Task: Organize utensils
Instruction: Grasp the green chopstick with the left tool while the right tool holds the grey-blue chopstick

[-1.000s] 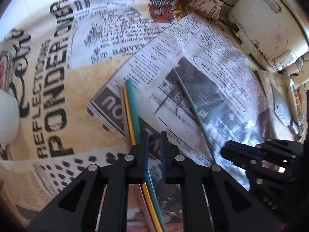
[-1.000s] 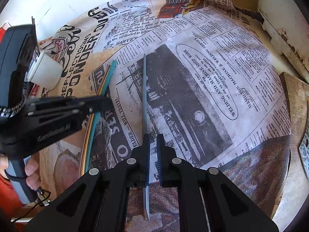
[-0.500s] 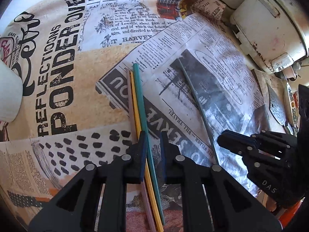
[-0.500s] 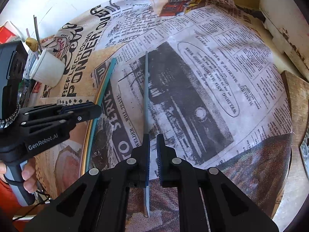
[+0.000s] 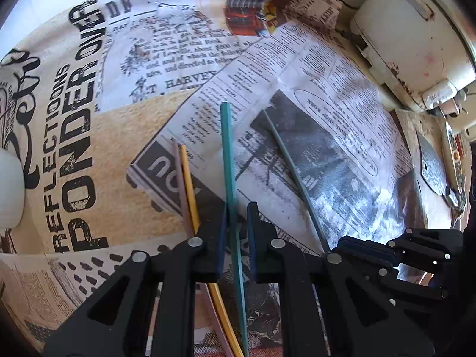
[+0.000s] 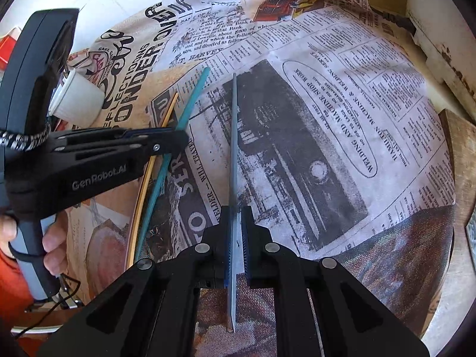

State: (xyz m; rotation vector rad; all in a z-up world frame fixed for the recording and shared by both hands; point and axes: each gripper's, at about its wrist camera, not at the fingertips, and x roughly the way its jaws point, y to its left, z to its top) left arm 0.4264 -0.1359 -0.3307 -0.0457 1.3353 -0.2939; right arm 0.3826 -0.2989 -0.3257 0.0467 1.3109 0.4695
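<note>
While L gripper (image 5: 236, 232) pinches thin teal plastic stick (image 5: 227, 154) & R gripper (image 6: 236, 238) clamps slim grey stick (image 6: 234, 148), lift level, w/o snagging yellow stick (image 5: 188, 184) beside.

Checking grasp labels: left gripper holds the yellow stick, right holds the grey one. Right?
Not quite. The left gripper holds the teal stick, not the yellow stick, which lies on the cloth, as the left wrist view shows. The right gripper does hold the grey stick.

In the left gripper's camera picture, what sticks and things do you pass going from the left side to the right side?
White cup → pinkish stick → yellow stick → teal stick → grey stick → the other hand-held gripper → white appliance.
</note>
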